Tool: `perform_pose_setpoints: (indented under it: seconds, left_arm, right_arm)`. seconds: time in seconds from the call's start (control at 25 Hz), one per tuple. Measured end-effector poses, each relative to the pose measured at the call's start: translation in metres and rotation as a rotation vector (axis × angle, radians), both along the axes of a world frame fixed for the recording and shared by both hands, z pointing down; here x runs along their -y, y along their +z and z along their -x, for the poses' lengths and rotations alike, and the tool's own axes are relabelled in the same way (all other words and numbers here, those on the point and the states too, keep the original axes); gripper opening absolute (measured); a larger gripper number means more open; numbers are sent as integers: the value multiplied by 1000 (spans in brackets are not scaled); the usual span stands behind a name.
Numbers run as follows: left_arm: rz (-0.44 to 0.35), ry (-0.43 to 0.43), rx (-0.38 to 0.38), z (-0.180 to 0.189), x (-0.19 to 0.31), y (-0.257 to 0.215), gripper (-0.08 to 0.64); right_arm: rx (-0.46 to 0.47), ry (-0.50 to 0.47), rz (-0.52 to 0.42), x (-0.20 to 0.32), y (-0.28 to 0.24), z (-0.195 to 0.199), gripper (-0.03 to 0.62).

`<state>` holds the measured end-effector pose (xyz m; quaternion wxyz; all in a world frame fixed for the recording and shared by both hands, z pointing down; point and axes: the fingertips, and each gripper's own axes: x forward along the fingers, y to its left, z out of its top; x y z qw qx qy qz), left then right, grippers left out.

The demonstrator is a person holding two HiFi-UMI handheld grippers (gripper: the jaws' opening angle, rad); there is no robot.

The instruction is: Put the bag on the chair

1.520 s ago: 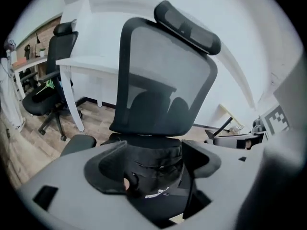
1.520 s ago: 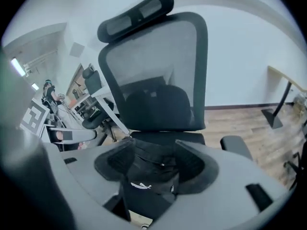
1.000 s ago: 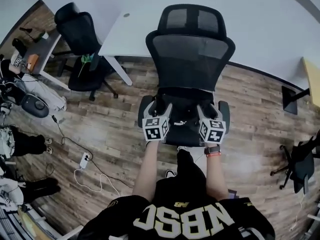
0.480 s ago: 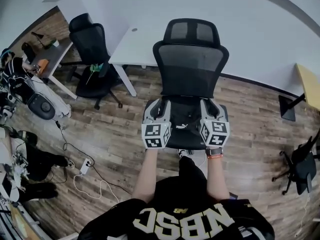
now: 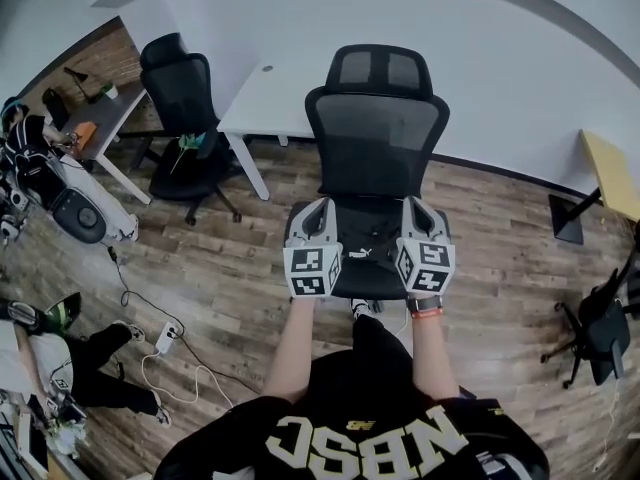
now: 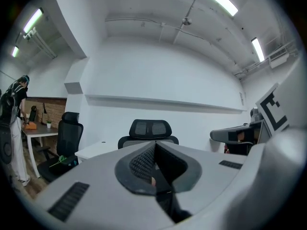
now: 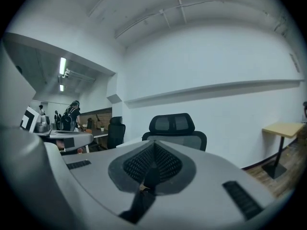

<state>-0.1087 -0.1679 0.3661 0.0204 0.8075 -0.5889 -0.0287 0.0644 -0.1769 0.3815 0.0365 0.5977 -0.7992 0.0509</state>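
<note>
A black bag (image 5: 362,253) with a small white logo lies across the seat of the black mesh office chair (image 5: 375,138), between my two grippers. Whether it rests on the seat or hangs just above it I cannot tell. My left gripper (image 5: 314,216) is shut at the bag's left end, and a dark strip of bag (image 6: 165,195) runs out from between its jaws (image 6: 154,145). At the bag's right end my right gripper (image 5: 415,214) is shut too, with a dark strip (image 7: 139,202) pinched in its jaws (image 7: 153,147). The chair's headrest (image 6: 150,128) (image 7: 172,123) faces both grippers.
A white desk (image 5: 270,93) stands behind the chair, and a second black chair (image 5: 185,98) is to its left. Cables and a power strip (image 5: 165,340) lie on the wooden floor at left, near people. A yellow side table (image 5: 612,173) and another chair (image 5: 600,328) are at right.
Both grippers' jaws look narrower now, drawn in at the bag's two ends. The head view has shifted, so the chair sits slightly lower in frame. The people at left have moved.
</note>
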Motion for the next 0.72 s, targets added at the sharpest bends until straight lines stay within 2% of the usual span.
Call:
perform_pose_setpoints:
  seconds: [0.24, 0.44, 0.72]
  left_arm:
    - [-6, 6, -28, 0, -1, -5, 14]
    - [-78, 39, -85, -1, -9, -26, 14]
    - [-80, 39, -74, -3, -5, -24, 14]
  right_arm:
    - [9, -13, -5, 2, -5, 5, 9]
    - [29, -80, 1, 2, -7, 15, 9]
    - [26, -83, 3, 4, -5, 15, 9]
